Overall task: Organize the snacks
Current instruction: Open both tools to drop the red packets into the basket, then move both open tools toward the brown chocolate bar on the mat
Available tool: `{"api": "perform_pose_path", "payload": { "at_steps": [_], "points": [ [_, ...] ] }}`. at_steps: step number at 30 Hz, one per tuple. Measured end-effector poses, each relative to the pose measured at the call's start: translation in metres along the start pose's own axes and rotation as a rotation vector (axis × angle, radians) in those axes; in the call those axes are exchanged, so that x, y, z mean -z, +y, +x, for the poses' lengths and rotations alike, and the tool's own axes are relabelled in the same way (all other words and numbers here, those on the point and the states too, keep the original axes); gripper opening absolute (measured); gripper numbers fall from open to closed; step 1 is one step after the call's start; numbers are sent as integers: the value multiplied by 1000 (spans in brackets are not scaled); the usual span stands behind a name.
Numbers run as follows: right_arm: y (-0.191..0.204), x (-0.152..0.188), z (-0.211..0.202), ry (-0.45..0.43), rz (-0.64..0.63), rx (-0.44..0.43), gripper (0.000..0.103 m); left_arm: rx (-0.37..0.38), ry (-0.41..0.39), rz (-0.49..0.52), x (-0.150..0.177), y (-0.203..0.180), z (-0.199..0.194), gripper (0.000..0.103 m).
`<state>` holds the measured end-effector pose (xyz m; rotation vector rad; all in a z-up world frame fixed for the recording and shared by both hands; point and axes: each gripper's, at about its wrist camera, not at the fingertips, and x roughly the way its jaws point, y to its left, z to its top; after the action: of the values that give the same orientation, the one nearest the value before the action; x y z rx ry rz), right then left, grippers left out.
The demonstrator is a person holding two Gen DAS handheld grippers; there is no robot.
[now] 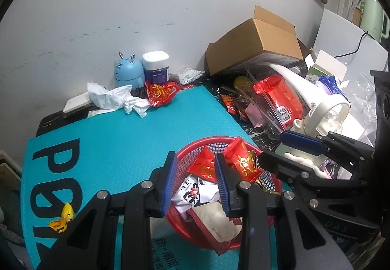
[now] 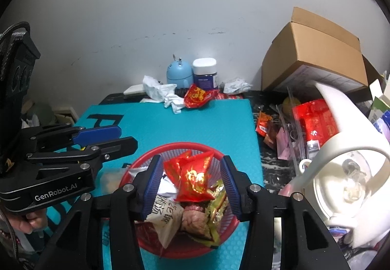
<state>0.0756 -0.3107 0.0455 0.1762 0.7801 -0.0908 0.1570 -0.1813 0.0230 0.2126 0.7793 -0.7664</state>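
A red mesh basket (image 1: 185, 155) (image 2: 156, 151) full of snack packets sits on the teal mat (image 1: 121, 133) (image 2: 185, 123). A red packet with gold print (image 1: 243, 160) (image 2: 195, 177) lies on top. My left gripper (image 1: 196, 183) hovers open and empty over the basket's left side. My right gripper (image 2: 192, 188) hovers open and empty over the basket, astride the red packet without touching it. Each gripper shows in the other's view: the right gripper (image 1: 280, 148), the left gripper (image 2: 121, 137). A red packet (image 1: 159, 94) (image 2: 198, 96) lies at the mat's far edge. A yellow candy (image 1: 64, 217) lies near left.
Crumpled white paper (image 1: 114, 96) (image 2: 165, 93), a blue figure (image 1: 128, 71) (image 2: 179, 72) and a white-lidded jar (image 1: 156, 66) (image 2: 204, 72) stand by the wall. A cardboard box (image 1: 258, 45) (image 2: 314, 55), a clear box of red snacks (image 1: 277, 99) (image 2: 314, 121) and a white kettle (image 2: 351, 172) crowd the right.
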Motion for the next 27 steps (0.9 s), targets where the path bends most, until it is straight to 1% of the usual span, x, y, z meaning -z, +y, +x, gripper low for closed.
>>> {"api": "perform_pose_path", "payload": {
  "at_steps": [6,13,21,25,26,27],
  "points": [
    [8,-4,-17,-31,-10,-4,48,-23,-22,-9,-1,0,-20,31],
    [25,-12,-47,-93,-47,-12,48,-59,-70,-17,-2,0,-56,31],
    [46,-17,-87,-164,-82,-60,48,-121,-137,-16,3,-5,-106,31],
    [58,-15,-105,-192,-101,-87,51,-148,-159,-30,12,-6,-131,31],
    [61,-14,-109,-198,-108,-93,51,-151,-161,-33,14,-6,-135,32],
    [63,-13,-112,-203,-112,-98,52,-156,-162,-36,17,-7,-140,38]
  ]
}}
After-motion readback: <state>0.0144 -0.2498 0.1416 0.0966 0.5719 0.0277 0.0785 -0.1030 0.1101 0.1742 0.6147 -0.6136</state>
